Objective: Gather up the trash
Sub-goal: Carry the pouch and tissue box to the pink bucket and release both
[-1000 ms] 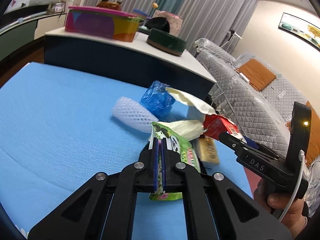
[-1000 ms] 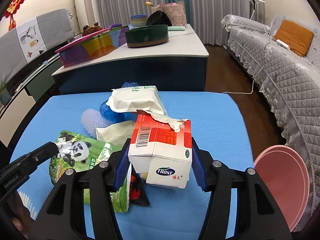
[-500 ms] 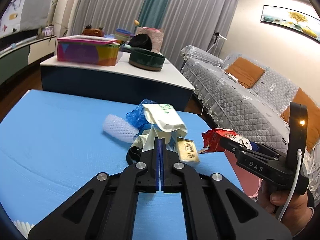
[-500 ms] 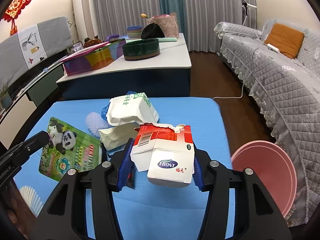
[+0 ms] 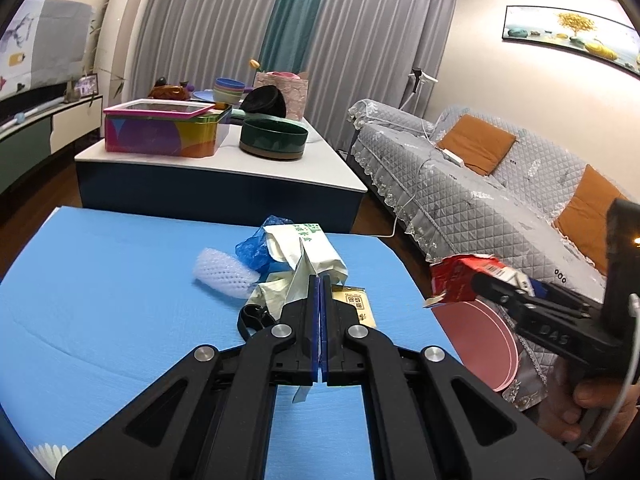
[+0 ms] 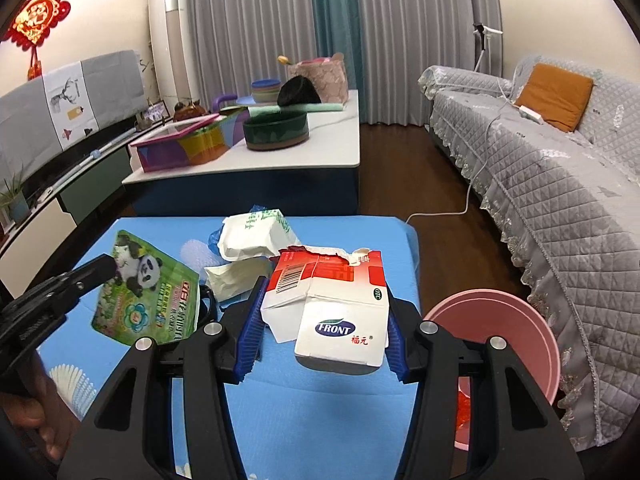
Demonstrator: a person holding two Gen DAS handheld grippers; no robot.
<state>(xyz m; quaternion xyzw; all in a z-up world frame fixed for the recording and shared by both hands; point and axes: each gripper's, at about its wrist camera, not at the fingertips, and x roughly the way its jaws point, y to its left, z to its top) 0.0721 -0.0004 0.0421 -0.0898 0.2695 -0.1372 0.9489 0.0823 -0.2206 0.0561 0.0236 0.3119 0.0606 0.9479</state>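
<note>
My left gripper (image 5: pixel 320 280) is shut on a green panda snack bag (image 6: pixel 148 288), which the left wrist view shows edge-on as a thin silver sheet (image 5: pixel 301 268). The bag hangs above the blue table (image 5: pixel 100 280). My right gripper (image 6: pixel 324 308) is shut on a torn red and white carton (image 6: pixel 332 304), held in the air over the table's right part. In the left wrist view the carton (image 5: pixel 452 280) sits at the right gripper's (image 5: pixel 476 280) tips. A pink bin (image 6: pixel 488 292) stands on the floor just right of the table.
More trash lies mid-table: a white wipes pack (image 6: pixel 252 232), blue plastic (image 5: pixel 252 248), a white foam net (image 5: pixel 224 272), a crumpled pale pack (image 6: pixel 236 276), a gold packet (image 5: pixel 356 304). Behind stands a white-topped table (image 6: pixel 320 152), and a grey sofa (image 6: pixel 560 184) at right.
Both grippers have risen with their loads. The panda bag has turned edge-on in the left wrist view. The carton has lifted clear of the pile and the pink bin shows larger.
</note>
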